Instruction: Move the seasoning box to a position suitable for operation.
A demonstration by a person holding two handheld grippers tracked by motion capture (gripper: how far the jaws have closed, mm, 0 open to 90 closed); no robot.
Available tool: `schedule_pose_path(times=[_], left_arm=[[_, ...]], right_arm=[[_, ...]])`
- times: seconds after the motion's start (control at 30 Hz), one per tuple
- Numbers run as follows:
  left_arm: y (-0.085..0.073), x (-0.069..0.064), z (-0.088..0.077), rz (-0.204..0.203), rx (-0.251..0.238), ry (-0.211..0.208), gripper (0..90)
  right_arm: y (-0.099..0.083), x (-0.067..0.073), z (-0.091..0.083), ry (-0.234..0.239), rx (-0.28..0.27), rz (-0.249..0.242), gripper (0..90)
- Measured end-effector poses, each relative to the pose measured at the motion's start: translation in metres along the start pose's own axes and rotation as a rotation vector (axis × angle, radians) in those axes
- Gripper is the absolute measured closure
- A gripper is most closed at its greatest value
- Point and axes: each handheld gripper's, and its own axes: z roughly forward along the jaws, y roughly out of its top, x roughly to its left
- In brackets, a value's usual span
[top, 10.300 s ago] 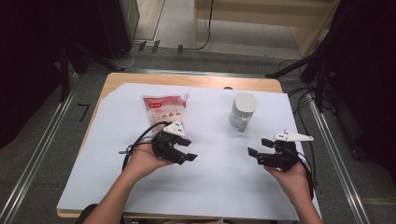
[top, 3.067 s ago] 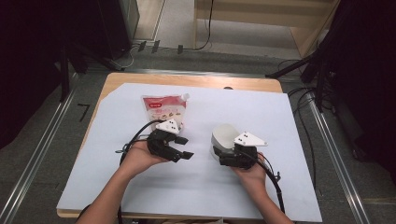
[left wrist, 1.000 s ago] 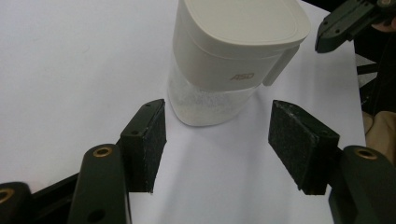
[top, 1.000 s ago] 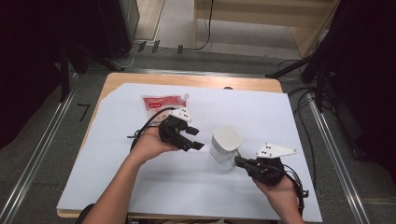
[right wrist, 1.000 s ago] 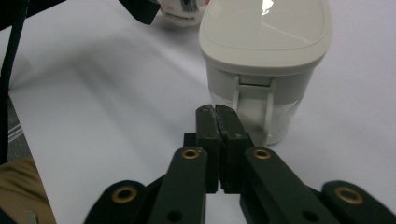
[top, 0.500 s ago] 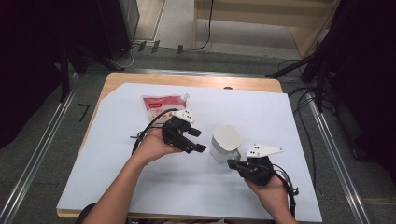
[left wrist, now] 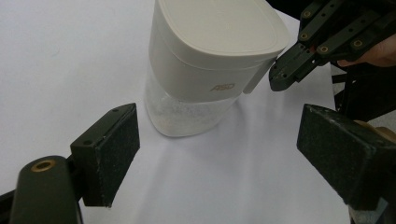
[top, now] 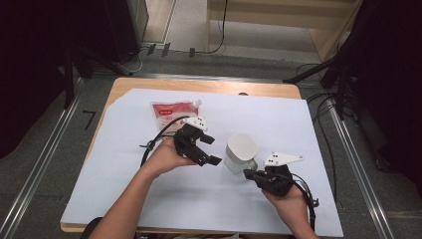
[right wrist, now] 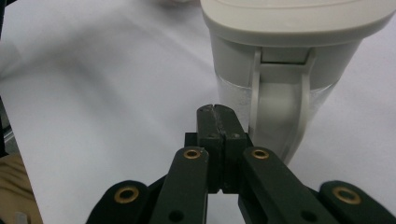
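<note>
Jug (top: 241, 152): white, lid on, clear lower part, upright on the white sheet (top: 124, 199) in the middle of the table (top: 209, 85).
Jug handle (right wrist: 280, 116): on the side facing the right gripper, just past its closed tips.
Left gripper (top: 211, 149): just left of the jug in the high view, not touching it.
Left jaws: wide apart, just been opening, nothing pressed between the pads (left wrist: 109, 154); jug a little way ahead of them, nearer the left pad.
Right gripper (top: 247, 173): at the jug's near right side, tips close to the handle; touching or not, cannot tell.
Right jaws: pressed tight together, nothing between them.
Pouch (top: 169, 112): red and white, flat on the sheet behind the left gripper, well apart from the jug.
</note>
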Motion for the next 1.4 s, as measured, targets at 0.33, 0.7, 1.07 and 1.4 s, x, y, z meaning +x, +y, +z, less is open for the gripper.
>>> schedule_pose_path(times=[0.33, 0.7, 1.07, 1.4], left_arm=[[-0.001, -0.004, -0.002, 0.028, 0.0, 0.03, 16.6], [-0.004, -0.007, -0.001, 0.023, 0.008, 0.039, 21.1], [-0.003, -0.014, -0.002, 0.034, 0.007, 0.059, 22.0], [-0.003, -0.014, -0.001, 0.031, 0.01, 0.054, 25.0]], right_arm=[[-0.001, -0.014, -0.006, -0.03, 0.013, -0.001, 90.0], [0.0, -0.033, -0.008, -0.027, 0.017, 0.057, 90.0], [0.004, -0.051, -0.01, -0.027, 0.021, 0.055, 90.0], [0.008, -0.068, -0.005, -0.042, 0.02, 0.083, 90.0]])
